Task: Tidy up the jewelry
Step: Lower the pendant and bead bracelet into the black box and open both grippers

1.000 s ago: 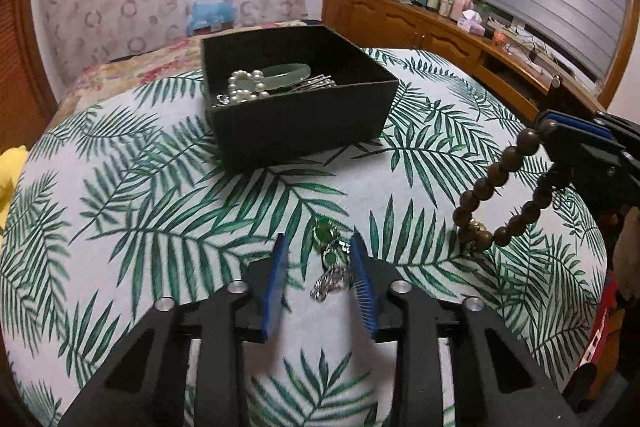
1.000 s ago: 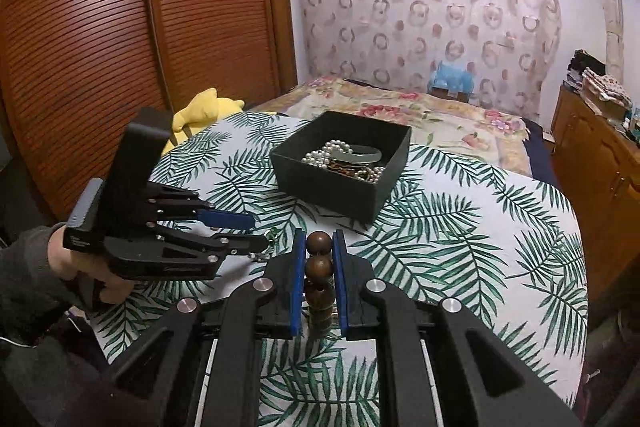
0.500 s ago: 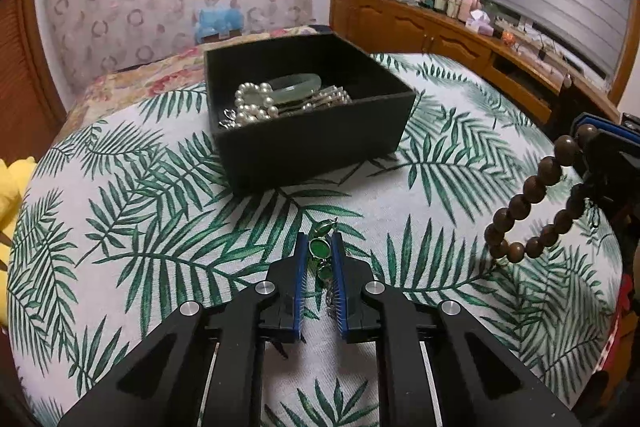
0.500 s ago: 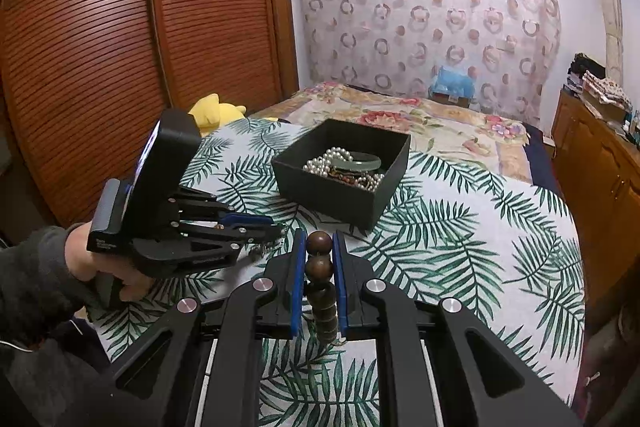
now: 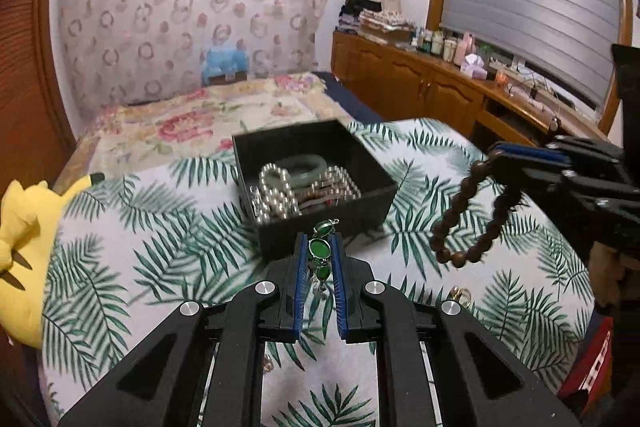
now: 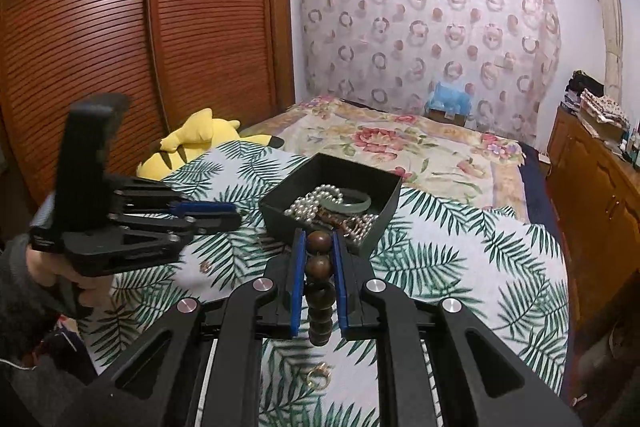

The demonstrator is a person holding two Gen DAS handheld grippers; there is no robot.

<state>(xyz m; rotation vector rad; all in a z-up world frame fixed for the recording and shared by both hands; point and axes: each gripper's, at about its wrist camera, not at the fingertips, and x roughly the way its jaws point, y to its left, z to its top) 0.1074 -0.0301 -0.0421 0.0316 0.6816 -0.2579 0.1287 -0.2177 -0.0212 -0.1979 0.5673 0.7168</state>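
L claw [image 5: 319, 259] grips green-stone bracelet [image 5: 320, 248], lower end blurred; R claw [image 6: 319, 255] grips wood-bead bracelet [image 6: 320, 267].

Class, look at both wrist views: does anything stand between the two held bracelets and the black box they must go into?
Nothing visible does. The green bracelet and the bead bracelet hang over bare cloth in front of the open-topped black box.

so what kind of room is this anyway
Most likely a bedroom in a home. A bed with a floral cover sits behind the palm-print surface, a yellow plush toy lies beside it, and a wooden dresser crowded with bottles runs under the shuttered window.
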